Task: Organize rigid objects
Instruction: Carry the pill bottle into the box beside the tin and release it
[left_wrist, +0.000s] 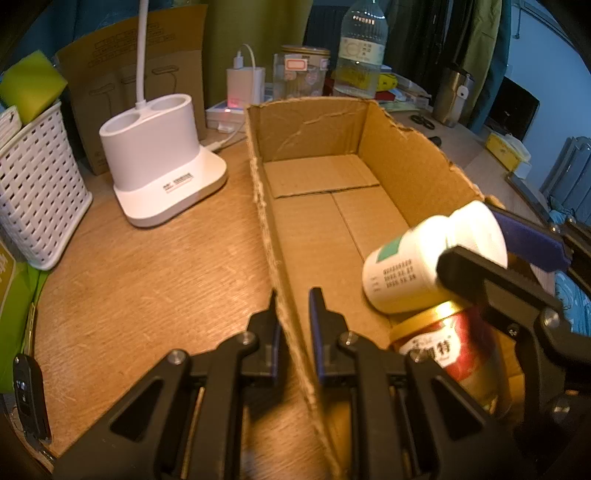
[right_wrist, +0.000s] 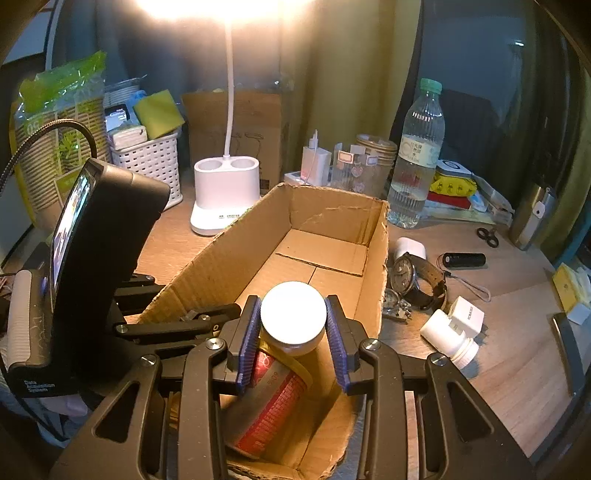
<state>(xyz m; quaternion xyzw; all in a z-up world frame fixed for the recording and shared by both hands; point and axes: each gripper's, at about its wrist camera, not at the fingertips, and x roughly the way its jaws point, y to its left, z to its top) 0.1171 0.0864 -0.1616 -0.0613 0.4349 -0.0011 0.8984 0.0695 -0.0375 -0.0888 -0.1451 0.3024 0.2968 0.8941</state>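
An open cardboard box (left_wrist: 406, 173) (right_wrist: 376, 236) stands on the wooden desk. My left gripper (left_wrist: 293, 314) is shut on the box's left wall near its front corner. My right gripper (right_wrist: 293, 325) is shut on a white pill bottle (right_wrist: 291, 319) (left_wrist: 424, 258) by its cap and holds it tilted inside the box, just above a red can with a gold rim (left_wrist: 454, 350) (right_wrist: 269, 402) that lies on the box floor. The right gripper also shows in the left wrist view (left_wrist: 491, 251).
A white lamp base (left_wrist: 162, 166) (right_wrist: 221, 192), a white basket (left_wrist: 33, 192) and a water bottle (right_wrist: 417, 162) stand around the box. Right of it lie a wristwatch (right_wrist: 417, 280), another white bottle (right_wrist: 447, 336), a white cube (right_wrist: 467, 315) and a black flashlight (right_wrist: 463, 260). A car key (left_wrist: 29, 398) lies front left.
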